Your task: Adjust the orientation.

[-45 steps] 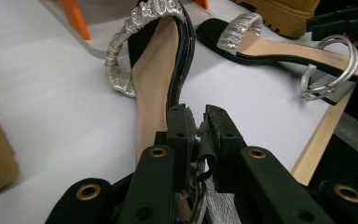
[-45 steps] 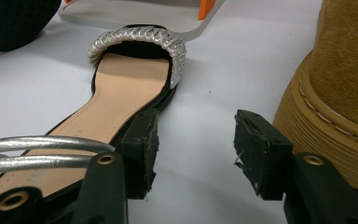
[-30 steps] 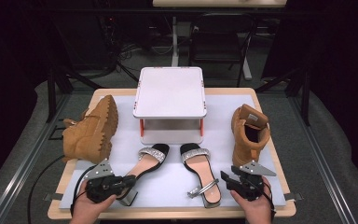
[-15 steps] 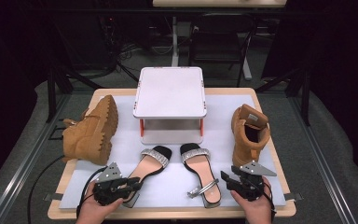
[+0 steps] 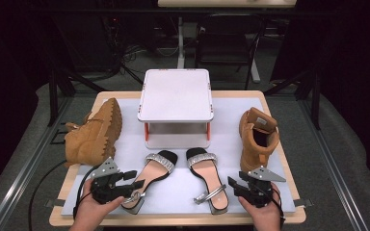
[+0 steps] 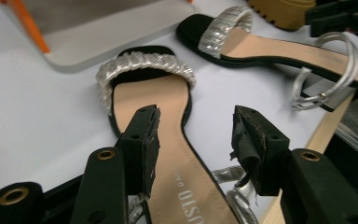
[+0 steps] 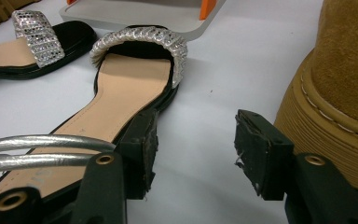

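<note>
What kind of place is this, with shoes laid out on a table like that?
Probably a lab or recording workshop, not a shop: a dark curtained room, loose cables on the floor, and a person's left gripper and right gripper over a white-topped table.

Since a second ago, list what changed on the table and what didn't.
The left gripper has turned toward the left sandal and its jaws have just been opening; they now straddle the sandal's heel end without pressing on it. The sandal lies as before. The right gripper, open, the right sandal, both tan boots and the white stand kept their places.
</note>
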Tool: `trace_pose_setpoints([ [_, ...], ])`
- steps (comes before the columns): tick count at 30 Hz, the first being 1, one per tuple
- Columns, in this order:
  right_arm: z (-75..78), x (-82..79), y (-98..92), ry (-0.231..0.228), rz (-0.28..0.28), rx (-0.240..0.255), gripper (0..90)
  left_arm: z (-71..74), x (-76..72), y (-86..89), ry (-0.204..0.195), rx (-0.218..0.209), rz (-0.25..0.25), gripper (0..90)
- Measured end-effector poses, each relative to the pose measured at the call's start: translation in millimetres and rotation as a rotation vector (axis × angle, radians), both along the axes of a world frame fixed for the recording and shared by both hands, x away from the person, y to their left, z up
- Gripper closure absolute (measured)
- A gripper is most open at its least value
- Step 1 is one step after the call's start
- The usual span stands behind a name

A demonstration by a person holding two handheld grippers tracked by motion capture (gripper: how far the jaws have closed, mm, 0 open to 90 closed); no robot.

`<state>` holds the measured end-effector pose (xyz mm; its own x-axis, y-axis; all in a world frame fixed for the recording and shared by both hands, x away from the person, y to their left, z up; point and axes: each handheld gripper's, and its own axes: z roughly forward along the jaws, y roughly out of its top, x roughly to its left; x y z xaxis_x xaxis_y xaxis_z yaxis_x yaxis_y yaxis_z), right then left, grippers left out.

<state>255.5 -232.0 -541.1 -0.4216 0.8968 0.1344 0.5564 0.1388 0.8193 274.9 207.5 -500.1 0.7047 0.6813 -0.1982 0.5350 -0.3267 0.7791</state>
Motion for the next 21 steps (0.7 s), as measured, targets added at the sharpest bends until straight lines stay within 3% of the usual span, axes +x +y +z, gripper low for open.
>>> trace_pose_setpoints([
  [1, 0.0, -0.1, 0.1, 0.001, 0.000, 0.000, 48.7, -0.2, 4.2, -0.5, 0.044, 0.007, -0.006, 54.0],
  [2, 0.0, -0.1, 0.1, 0.001, 0.000, 0.000, 48.7, -0.2, 4.2, -0.5, 0.044, 0.007, -0.006, 55.7],
  [3, -0.1, -0.2, 0.2, 0.001, -0.001, 0.003, 48.5, -1.5, 10.8, -3.9, 0.127, 0.025, -0.010, 54.9],
  [4, 0.0, -0.4, 0.2, 0.000, -0.001, 0.003, 48.5, -2.3, 13.5, -6.2, 0.146, 0.055, 0.003, 53.8],
  [6, 0.0, -0.6, -0.2, -0.001, -0.001, 0.002, 48.3, -4.4, 17.8, -11.4, 0.160, 0.107, 0.026, 48.4],
  [13, -0.2, -0.5, -1.0, 0.001, -0.005, 0.008, 47.7, -15.8, 28.5, -23.9, 0.217, 0.176, 0.087, 30.5],
  [21, -0.3, -0.4, -0.4, 0.002, -0.001, 0.014, 47.3, -27.8, 31.9, -34.4, 0.246, 0.240, 0.104, 27.0],
])
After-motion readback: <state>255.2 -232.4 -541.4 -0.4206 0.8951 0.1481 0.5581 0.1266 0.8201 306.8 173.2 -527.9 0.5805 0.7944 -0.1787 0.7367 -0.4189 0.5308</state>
